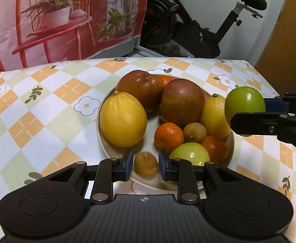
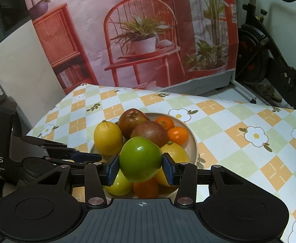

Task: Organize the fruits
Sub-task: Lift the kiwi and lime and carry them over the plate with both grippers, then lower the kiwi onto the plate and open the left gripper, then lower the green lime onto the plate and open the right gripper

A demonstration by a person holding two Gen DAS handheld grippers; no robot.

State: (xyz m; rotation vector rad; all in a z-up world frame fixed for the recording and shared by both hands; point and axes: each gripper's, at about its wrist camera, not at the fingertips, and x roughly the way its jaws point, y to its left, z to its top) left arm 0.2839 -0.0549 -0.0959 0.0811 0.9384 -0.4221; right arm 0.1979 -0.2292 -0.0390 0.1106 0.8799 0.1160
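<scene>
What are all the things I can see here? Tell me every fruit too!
plate: 1, cream, middle of table
lemons: 2, yellow, on plate
red apples: 2, dark red, back of plate
tangerines: at least 3, orange, on plate
small brown fruits: 2, tan, on plate
green apple: 1, on plate
held green apple: 1, above plate
tablecloth: 1, checked, flowers
exercise bike: 1, black, behind
backdrop: 1, red chair print
left gripper: jaws open around brown fruit
right gripper: jaws shut on apple

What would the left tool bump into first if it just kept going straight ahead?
Probably the small brown fruit sitting between the left tool's open fingers at the near rim of the plate. Beyond it lie a mandarin and the yellow lemon, though depth is hard to judge.
</scene>
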